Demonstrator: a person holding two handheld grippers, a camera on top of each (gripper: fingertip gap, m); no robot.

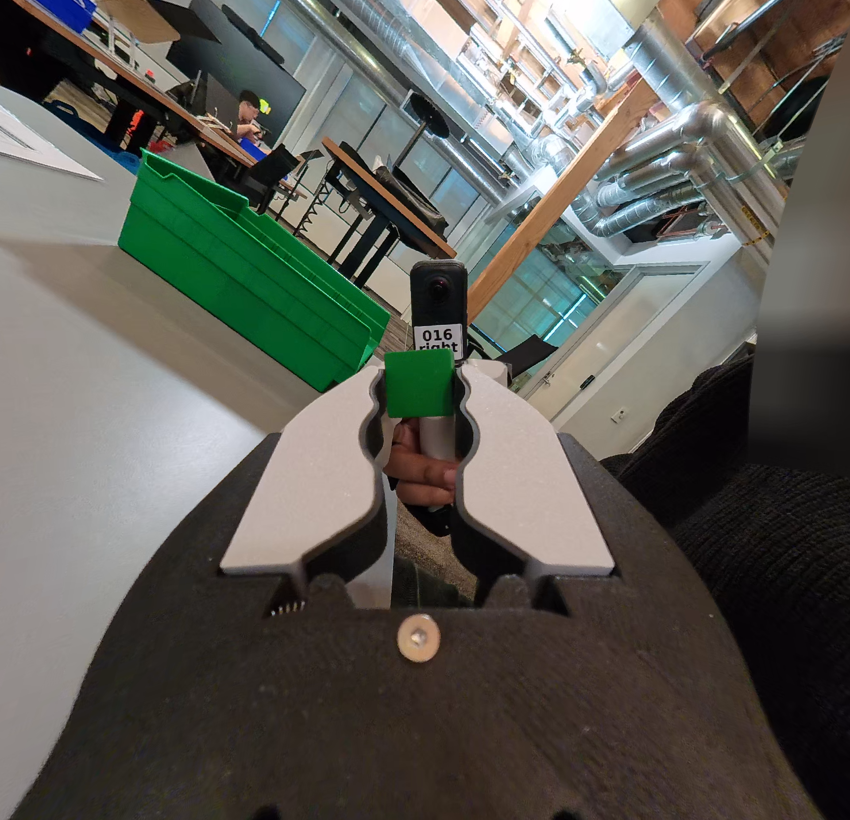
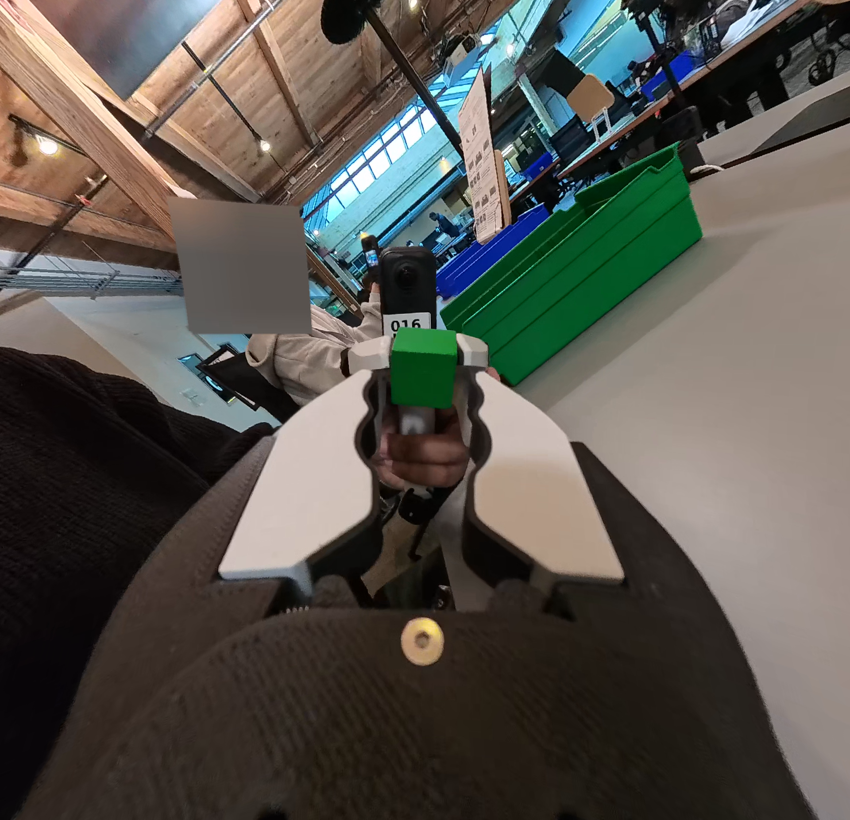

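A small green cube (image 1: pixel 416 391) sits between the grey fingertips of my left gripper (image 1: pixel 419 384), which is shut on it. The right gripper faces it head-on: its black camera (image 1: pixel 438 292) stands just behind the cube and a hand grips its handle. In the right wrist view the same cube (image 2: pixel 422 375) sits between the tips of my right gripper (image 2: pixel 423 382), also closed on it. The left gripper's fingertips (image 2: pixel 368 354) clasp the cube from the far side, below its camera (image 2: pixel 407 278). Both grippers hold the cube in the air beside the table edge.
A long green bin (image 1: pixel 230 255) stands on the grey table (image 1: pixel 92 430); it also shows in the right wrist view (image 2: pixel 598 255), with blue bins (image 2: pixel 483 255) behind. A dark knitted sleeve (image 1: pixel 736 545) is close by. A person in beige (image 2: pixel 299 352) sits beyond.
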